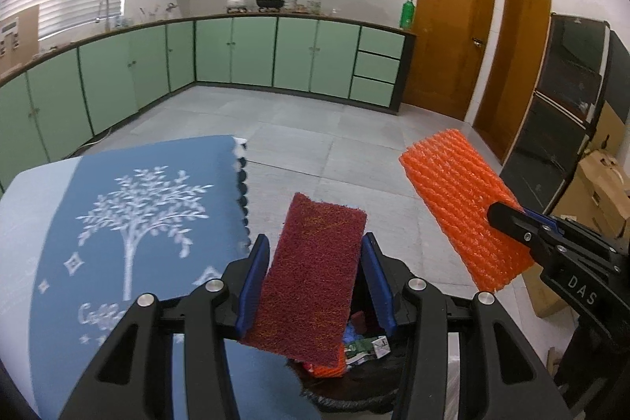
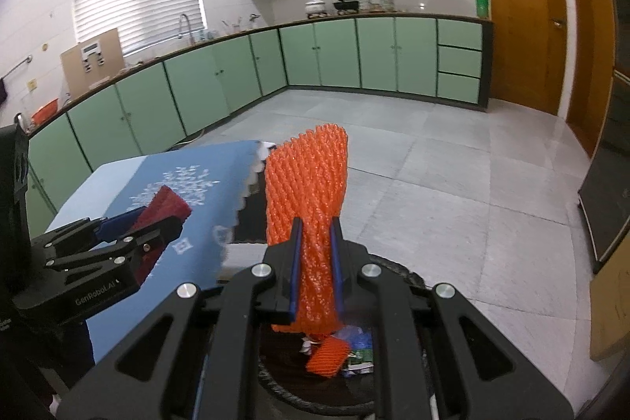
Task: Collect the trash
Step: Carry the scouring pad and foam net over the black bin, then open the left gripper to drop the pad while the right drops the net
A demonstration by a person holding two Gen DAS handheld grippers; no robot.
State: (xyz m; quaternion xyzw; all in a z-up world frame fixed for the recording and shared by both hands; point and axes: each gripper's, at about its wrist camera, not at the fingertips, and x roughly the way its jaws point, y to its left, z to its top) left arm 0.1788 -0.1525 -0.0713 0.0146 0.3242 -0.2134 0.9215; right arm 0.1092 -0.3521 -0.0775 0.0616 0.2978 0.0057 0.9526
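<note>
In the left wrist view, the left gripper (image 1: 315, 278) is seen clamped on a dark red scouring pad (image 1: 315, 274), which is held by its long edges between the blue pads and tilted upward. Directly below the jaws a black-lined trash bin (image 1: 354, 396) is visible, and scraps of wrapper and an orange piece are already lying inside it. To the right, the right gripper (image 1: 508, 219) is shown closed on an orange foam net (image 1: 464, 207). A table covered with a blue tree-print tablecloth (image 1: 130, 215) stands just beside the bin on the left; no further trash is seen on the part of the cloth that is shown.

In the right wrist view, the right gripper (image 2: 315, 262) is seen pinched tight on the orange foam net (image 2: 307, 191), which is squeezed narrow between the pads and fans out above them. The trash bin (image 2: 397, 264) lies under the jaws, with a second orange net piece (image 2: 327, 357) and paper scraps (image 2: 358, 361) inside. The left gripper (image 2: 157, 219) and its red pad (image 2: 165, 203) are shown over the tablecloth edge.

The task is judged well advanced: some trash is already binned, two items are held above or near the bin, and their release is left to be done. Whether other trash is left elsewhere cannot be told.
</note>
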